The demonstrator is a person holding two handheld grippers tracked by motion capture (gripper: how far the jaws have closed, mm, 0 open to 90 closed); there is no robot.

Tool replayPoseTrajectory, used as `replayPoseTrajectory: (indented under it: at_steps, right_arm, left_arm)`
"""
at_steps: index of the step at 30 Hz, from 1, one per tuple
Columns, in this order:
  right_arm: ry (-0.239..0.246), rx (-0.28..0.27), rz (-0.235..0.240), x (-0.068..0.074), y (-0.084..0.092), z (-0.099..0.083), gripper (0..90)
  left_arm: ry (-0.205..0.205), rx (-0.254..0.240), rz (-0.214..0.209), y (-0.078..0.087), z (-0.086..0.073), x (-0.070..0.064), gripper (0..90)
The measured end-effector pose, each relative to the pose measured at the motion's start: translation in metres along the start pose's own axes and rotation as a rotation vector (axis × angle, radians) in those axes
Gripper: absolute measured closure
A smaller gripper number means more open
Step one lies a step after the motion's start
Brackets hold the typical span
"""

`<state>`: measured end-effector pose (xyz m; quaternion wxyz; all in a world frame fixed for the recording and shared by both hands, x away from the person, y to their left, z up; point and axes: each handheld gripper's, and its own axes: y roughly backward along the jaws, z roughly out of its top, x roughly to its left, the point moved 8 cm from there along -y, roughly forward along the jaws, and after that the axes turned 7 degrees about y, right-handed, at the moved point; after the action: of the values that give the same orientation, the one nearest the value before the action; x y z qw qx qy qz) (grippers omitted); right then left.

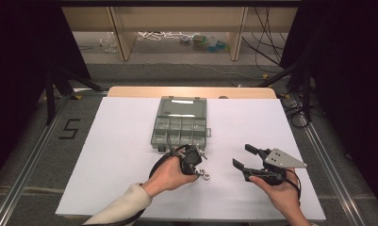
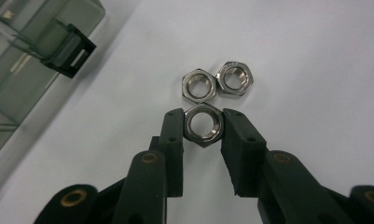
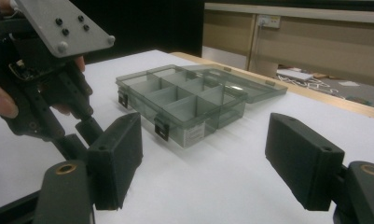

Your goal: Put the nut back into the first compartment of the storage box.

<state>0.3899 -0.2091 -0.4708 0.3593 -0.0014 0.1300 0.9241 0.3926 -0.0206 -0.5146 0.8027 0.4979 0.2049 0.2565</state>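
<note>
Three shiny hex nuts lie together on the white table cover. My left gripper (image 2: 202,122) points down at them, its pads pressed against both sides of the nearest nut (image 2: 203,125). The other two nuts (image 2: 198,85) (image 2: 234,78) touch each other just beyond it. In the high view the left gripper (image 1: 201,170) sits just in front of the organiser box, with the nuts (image 1: 205,175) at its tips. My right gripper (image 1: 245,157) is held level to the right, open, with nothing between its jaws. In its own view the right gripper (image 3: 207,140) faces the box.
A grey translucent organiser box (image 1: 179,126) with several compartments stands mid-table, its lid (image 1: 183,106) open to the far side. One corner with a black latch (image 2: 68,50) lies close to the nuts. The box (image 3: 189,100) looks empty from the right. The wooden table edge (image 1: 191,92) is behind it.
</note>
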Motion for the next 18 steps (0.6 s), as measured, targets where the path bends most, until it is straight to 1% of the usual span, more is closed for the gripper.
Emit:
replayPoseTrajectory:
  at_steps: [1, 2, 3, 4, 5, 6, 7, 8, 9, 10, 11, 12, 13, 14, 15, 16, 17, 18]
  right_arm:
    - [0.0, -0.003, 0.002, 0.0, 0.0, 0.0, 28.1]
    - [-0.002, -0.012, 0.003, 0.001, -0.001, 0.001, 28.0]
    - [0.004, 0.01, 0.005, 0.001, 0.001, 0.0, 28.0]
    - [-0.004, -0.015, 0.01, 0.002, -0.001, 0.001, 28.0]
    - [-0.004, -0.016, 0.01, 0.003, -0.001, 0.001, 28.0]
    - [-0.004, -0.015, 0.011, 0.003, -0.001, 0.002, 27.8]
    - [-0.003, -0.01, 0.015, 0.003, 0.0, 0.002, 27.7]
    - [-0.001, -0.011, 0.015, 0.003, 0.0, 0.002, 27.5]
    - [0.016, -0.032, 0.014, 0.003, -0.001, 0.003, 27.4]
    - [0.022, -0.029, 0.005, 0.002, -0.001, 0.003, 27.3]
    - [0.015, -0.025, 0.005, 0.003, -0.001, 0.003, 27.3]
    - [0.006, -0.021, 0.005, 0.003, 0.0, 0.003, 27.3]
    - [0.008, -0.022, 0.004, 0.003, 0.0, 0.003, 27.2]
    - [0.009, -0.024, 0.006, 0.003, 0.0, 0.003, 27.1]
    - [0.007, -0.021, 0.007, 0.003, 0.0, 0.003, 27.1]
    - [0.024, -0.03, 0.001, 0.002, 0.0, 0.003, 27.1]
    - [0.014, -0.044, 0.012, 0.003, -0.001, 0.004, 27.1]
    - [0.019, -0.046, 0.014, 0.003, -0.002, 0.004, 27.0]
  left_arm:
    - [-0.004, -0.003, 0.005, 0.002, 0.0, 0.002, 70.3]
    - [0.003, -0.011, 0.006, 0.003, 0.0, 0.004, 70.3]
    - [0.004, -0.016, 0.008, 0.005, 0.0, 0.006, 70.3]
    - [0.001, -0.023, 0.012, 0.008, 0.001, 0.008, 70.3]
    - [0.015, -0.03, 0.012, 0.01, 0.0, 0.009, 70.3]
    - [0.01, -0.041, 0.017, 0.012, 0.001, 0.012, 70.3]
    - [0.023, -0.049, 0.019, 0.015, 0.001, 0.014, 70.3]
    - [0.019, -0.054, 0.022, 0.017, 0.002, 0.016, 70.3]
    - [0.021, -0.058, 0.023, 0.02, 0.002, 0.018, 70.3]
    - [0.021, -0.057, 0.025, 0.021, 0.001, 0.02, 70.3]
    - [0.036, -0.065, 0.024, 0.023, 0.001, 0.022, 70.3]
    - [0.033, -0.069, 0.028, 0.025, 0.002, 0.024, 70.3]
    - [0.044, -0.069, 0.027, 0.026, 0.001, 0.025, 70.3]
    - [0.035, -0.07, 0.03, 0.027, 0.001, 0.027, 70.3]
    - [0.045, -0.081, 0.03, 0.029, 0.002, 0.028, 70.3]
    - [0.041, -0.079, 0.033, 0.03, 0.002, 0.03, 70.3]
    - [0.054, -0.094, 0.035, 0.031, 0.002, 0.031, 70.3]
    - [0.056, -0.096, 0.037, 0.033, 0.003, 0.033, 70.3]
